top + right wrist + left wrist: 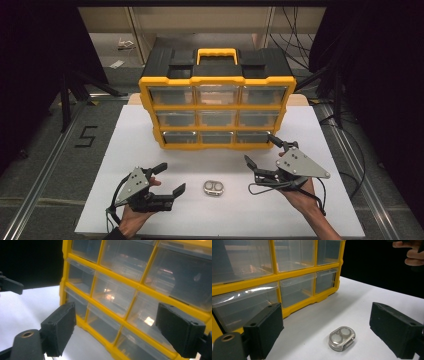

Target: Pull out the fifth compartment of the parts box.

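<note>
Tin [213, 188]: lies on the table [300, 220] between our grippers, near the cabinet [217, 111].
Left gripper [171, 181]: wide open, empty.
Right gripper [260, 148]: wide open, empty, facing drawers.
Risk: we judge the smooth tin could skid from an off-centre pinch.

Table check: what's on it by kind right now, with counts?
Yellow drawer cabinet: 1
Clear drawers in it: 9
Small metal case: 1
Hand-held grippers, left and right, both open: 2
Total: 13
</note>
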{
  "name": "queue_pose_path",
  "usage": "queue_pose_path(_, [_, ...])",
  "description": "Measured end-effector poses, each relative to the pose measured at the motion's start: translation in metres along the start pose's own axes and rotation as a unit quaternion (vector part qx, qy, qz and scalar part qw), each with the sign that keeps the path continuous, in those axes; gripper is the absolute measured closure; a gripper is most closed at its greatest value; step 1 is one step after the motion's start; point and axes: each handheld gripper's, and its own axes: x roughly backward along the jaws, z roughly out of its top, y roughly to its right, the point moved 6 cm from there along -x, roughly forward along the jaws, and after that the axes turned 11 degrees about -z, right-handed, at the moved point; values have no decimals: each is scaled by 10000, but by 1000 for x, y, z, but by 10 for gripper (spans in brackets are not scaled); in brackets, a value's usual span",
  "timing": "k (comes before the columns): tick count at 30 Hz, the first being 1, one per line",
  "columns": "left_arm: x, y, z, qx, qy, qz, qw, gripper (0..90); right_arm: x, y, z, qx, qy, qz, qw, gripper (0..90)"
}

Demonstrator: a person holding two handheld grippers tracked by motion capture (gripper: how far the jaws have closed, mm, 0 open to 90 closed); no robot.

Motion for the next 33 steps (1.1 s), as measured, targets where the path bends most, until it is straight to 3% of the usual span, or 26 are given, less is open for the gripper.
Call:
queue_pose_path(4, [0,0,0,-7,0,-3,10000,113,-7,-1,2,81,-10,-19,10000,177])
queue_pose_path(16, [0,1,0,-9,14,-5,10000,113,-27,-6,8,787,31,-261,9966,186])
queue_pose_path(22, [0,1,0,-10,19,-4,10000,113,-31,-6,13,900,77,-318,9954,191])
queue_pose_path(32, [0,1,0,-7,28,-10,10000,113,-47,-9,19,1239,97,-404,9914,202])
queue_pose_path(33, [0,1,0,-5,31,-13,10000,113,-52,-11,20,1357,97,-434,9898,205])
